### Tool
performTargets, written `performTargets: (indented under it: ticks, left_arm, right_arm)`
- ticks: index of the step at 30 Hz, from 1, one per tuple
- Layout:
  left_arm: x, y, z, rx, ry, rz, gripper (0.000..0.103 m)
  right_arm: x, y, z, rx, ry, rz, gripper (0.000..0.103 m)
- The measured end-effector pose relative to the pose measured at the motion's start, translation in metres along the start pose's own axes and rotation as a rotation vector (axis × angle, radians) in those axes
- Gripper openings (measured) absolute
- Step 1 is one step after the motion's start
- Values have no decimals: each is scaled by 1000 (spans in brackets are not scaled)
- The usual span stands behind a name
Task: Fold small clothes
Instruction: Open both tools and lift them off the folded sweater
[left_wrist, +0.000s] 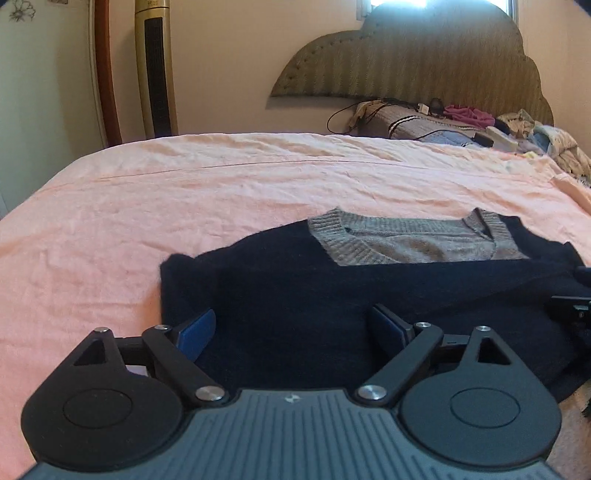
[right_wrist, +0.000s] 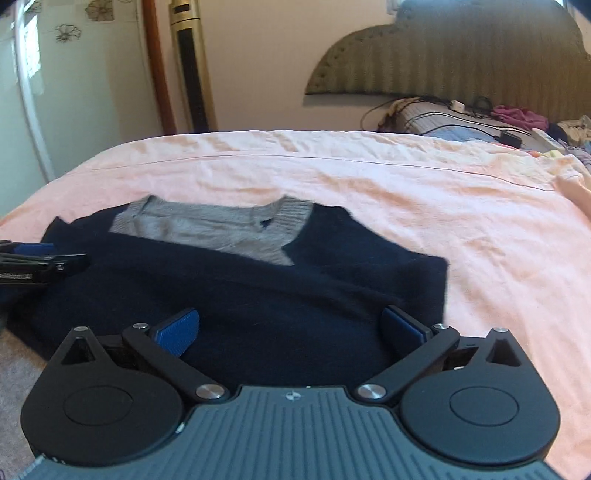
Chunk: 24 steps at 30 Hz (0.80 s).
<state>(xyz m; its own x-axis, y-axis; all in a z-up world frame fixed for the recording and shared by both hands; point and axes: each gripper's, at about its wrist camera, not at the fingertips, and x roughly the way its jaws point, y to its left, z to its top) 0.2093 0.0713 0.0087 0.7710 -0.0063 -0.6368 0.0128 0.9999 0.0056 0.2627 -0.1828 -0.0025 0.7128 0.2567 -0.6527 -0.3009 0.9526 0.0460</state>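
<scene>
A small navy knit vest (left_wrist: 332, 295) with a grey ribbed V-neck and grey inner back (left_wrist: 417, 240) lies flat on the pink bedsheet (left_wrist: 184, 206), neck pointing away. My left gripper (left_wrist: 295, 332) is open, its blue pads wide apart over the vest's near left hem. My right gripper (right_wrist: 291, 328) is open over the near right part of the vest (right_wrist: 295, 288). The left gripper shows at the left edge of the right wrist view (right_wrist: 37, 262). Neither gripper holds cloth.
A pile of clothes, a folded grey blanket and cables (left_wrist: 461, 122) lies by the padded headboard (left_wrist: 424, 62) at the far right. A gold tower fan (left_wrist: 155, 70) stands beyond the bed's far left edge. The bed's near edge lies under the grippers.
</scene>
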Motion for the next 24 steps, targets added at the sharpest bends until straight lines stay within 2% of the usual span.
performTargets:
  ticks: [2,4,6,7,9,11,12,14,16,17,19,20,22,23,24]
  left_arm:
    - [-9,-5,-1,35,-5,33,93]
    - [-30,-9,-7,21,-19,63,91]
    - [-52,-14,-18,7,-35,-18,92]
    - [-59,-18,-24,4,-34,-45,92]
    - [-61,-31,-39,45,-12,-55,93]
    - [-57,-36,-46,74,-14,-38,94]
    - [-56,-32,-42,52,-1,-36,96]
    - [-61,-26,-39,19,27,-16,96]
    - [-77,-24,-43,-8,62,21,95]
    - [-87,-24,-49,-26,74,3,95]
    - [-106,-28,-66,-53,91,-65,95]
    - [-111,-32,-75,-53,104,-71,95]
    - [-118,-46,-94,36,73,-35,99]
    - [-120,-50,-104,88,26,-16,99]
    - [-121,-47,-105,75,22,-29,99]
  right_arm:
    - [-6,2,3,10,20,-23,103]
    - [-27,3,1,91,17,-25,96]
    - [-53,11,-10,116,-40,62,101]
    - [-60,18,-14,104,-51,71,103]
    - [-58,31,-22,63,-19,49,103]
    - [-41,38,-33,-11,44,-22,103]
    - [-41,36,-38,-48,4,-36,103]
    - [-44,23,-34,30,19,-39,103]
    - [-57,22,-30,71,40,-57,97]
    - [-66,25,-32,88,36,-46,99]
    - [-85,38,-43,100,17,31,103]
    - [-88,46,-51,85,27,51,103]
    - [-85,63,-73,-3,78,17,103]
    - [-87,68,-85,-82,22,-6,103]
    - [-89,62,-85,-48,19,16,103]
